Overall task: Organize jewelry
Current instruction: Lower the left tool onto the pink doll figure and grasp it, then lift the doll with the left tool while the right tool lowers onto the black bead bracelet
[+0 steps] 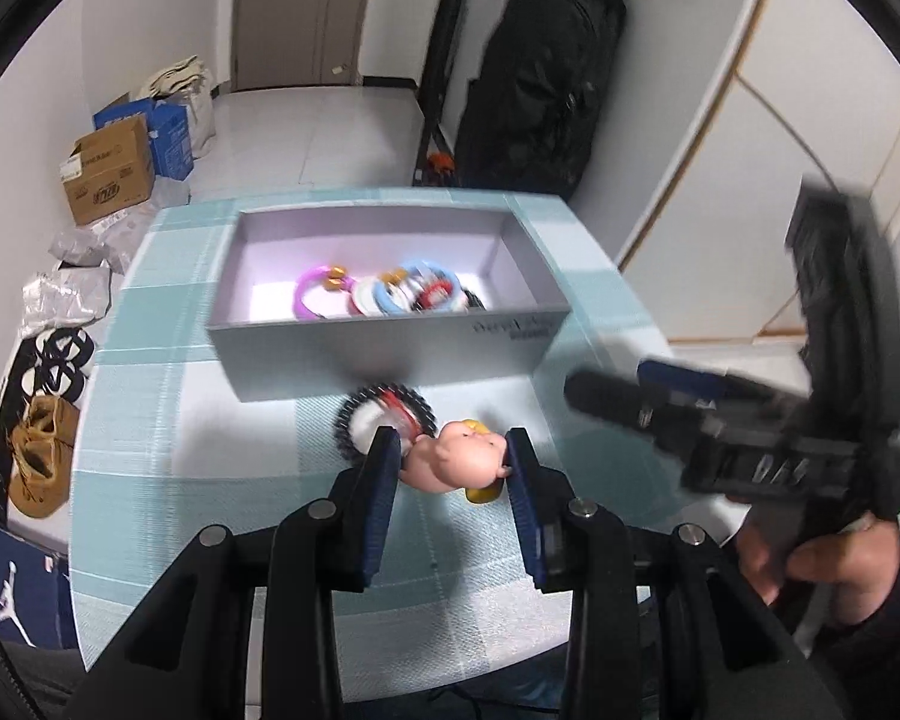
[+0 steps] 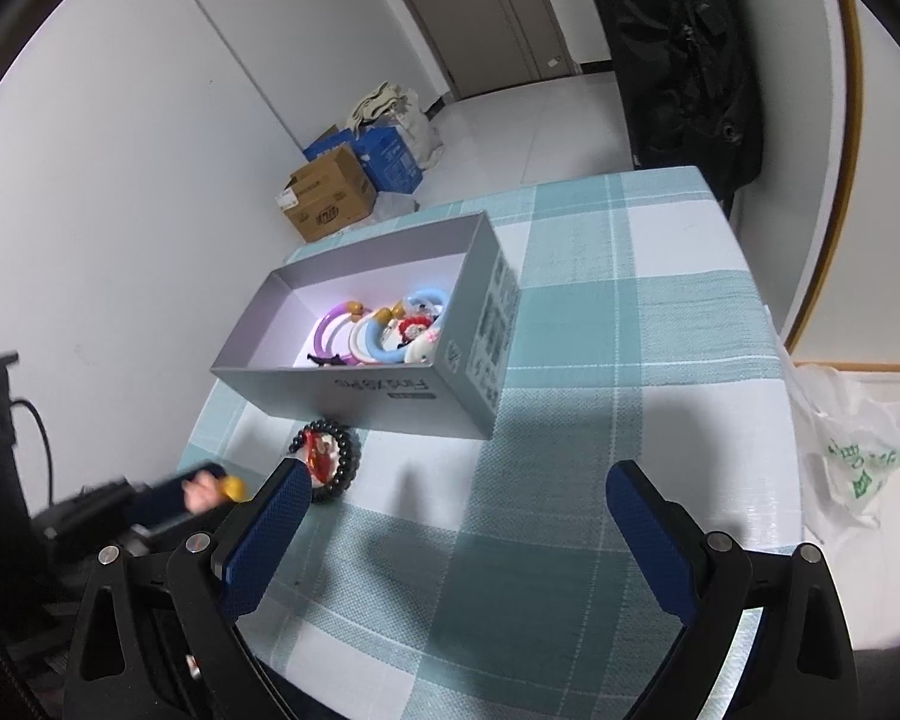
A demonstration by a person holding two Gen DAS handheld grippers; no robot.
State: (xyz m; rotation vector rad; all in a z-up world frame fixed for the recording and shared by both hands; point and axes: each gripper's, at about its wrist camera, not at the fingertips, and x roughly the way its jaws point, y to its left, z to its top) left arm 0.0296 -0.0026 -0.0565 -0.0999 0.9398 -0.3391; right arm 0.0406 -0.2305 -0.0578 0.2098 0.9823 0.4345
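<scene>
Left wrist view: the left tongs [image 1: 453, 456] are pinching a small doll-shaped charm [image 1: 450, 461] above the worktop [image 1: 210, 480], beside a black beaded bracelet [image 1: 384, 414]. Next, carrying it into the grey box [image 1: 390, 354]. The right tongs [image 2: 456, 516] are hanging spread, empty.

The left claw [image 1: 453, 456] points steeply downward, and its blue-padded fingers [image 1: 384, 480] are closed on a small pink rubber baby-shaped figurine [image 1: 450, 459]. The right claw [image 2: 459, 516] also points downward, its blue-padded fingers [image 2: 648, 534] spread wide with nothing between them. A bare hand [image 1: 810, 564] grips the right claw's black handle from beneath.
</scene>
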